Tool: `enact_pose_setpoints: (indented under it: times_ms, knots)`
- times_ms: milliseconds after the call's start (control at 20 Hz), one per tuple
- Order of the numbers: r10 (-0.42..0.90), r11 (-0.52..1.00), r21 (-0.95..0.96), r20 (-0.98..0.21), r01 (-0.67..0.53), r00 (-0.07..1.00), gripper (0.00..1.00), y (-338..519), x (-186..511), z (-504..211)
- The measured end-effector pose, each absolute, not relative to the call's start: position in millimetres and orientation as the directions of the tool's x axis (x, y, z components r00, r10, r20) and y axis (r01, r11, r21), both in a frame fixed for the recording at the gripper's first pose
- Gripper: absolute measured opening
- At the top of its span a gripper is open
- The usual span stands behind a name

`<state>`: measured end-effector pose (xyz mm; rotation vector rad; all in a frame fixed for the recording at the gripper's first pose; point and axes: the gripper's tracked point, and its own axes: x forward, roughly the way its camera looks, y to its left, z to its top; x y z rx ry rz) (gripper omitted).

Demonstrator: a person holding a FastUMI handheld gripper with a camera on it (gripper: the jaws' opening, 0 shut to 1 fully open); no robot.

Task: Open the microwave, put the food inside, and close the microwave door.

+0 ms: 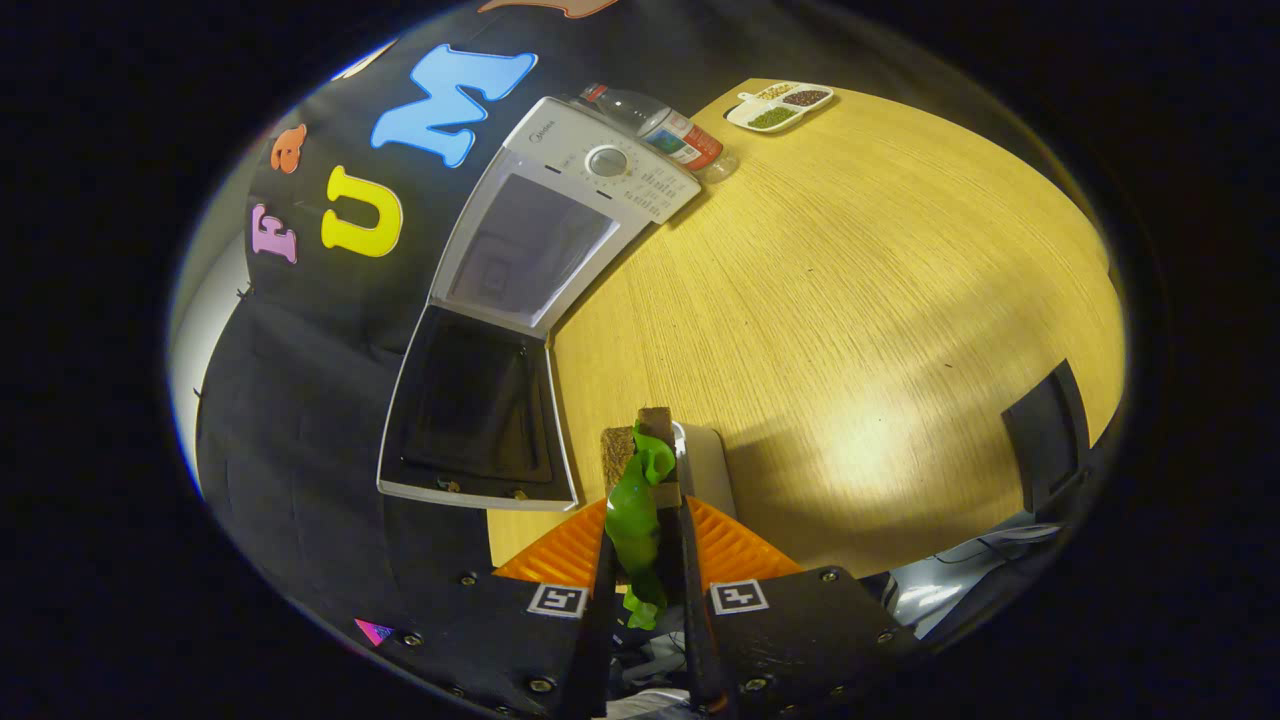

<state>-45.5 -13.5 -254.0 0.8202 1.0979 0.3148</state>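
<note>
Clamped narrow, jaws of the gripper [645,560] pinching a toy sandwich [643,500]: brown bread slices with a green lettuce leaf spilling out between the fingers [598,610] and toward the camera. Held clear of the wooden table [850,300], just above or beside a white dish [705,465] at the near edge; cannot tell whether the food touches that dish.

Largest first: tabletop spreading right and far. At far left, white microwave [560,200] against the booth wall, its door [475,410] already swung wide, dark glass facing up toward the camera, cavity [525,250] exposed and seemingly empty. Beyond the microwave, a plastic bottle [665,130] lying on its side; farther right, a small divided tray of dry goods [780,105].

Progress, as a judgement: door opened, food picked up. Left to do: carry the sandwich forward and left into the cavity, release, shut the door.

Pose: gripper rolled sideways relative to the table, pointing roughly toward the open door, well apart from the cavity.
</note>
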Motion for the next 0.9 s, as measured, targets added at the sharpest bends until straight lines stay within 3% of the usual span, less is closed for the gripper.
enact_pose_setpoints:
  times_ms: [550,900]
  knots:
    - [0.649,0.563,0.825,-0.478,0.048,0.593,0.3,44,34,-183]
    - [0.62,0.505,0.862,-0.393,0.038,0.679,0.3,74,94,-172]
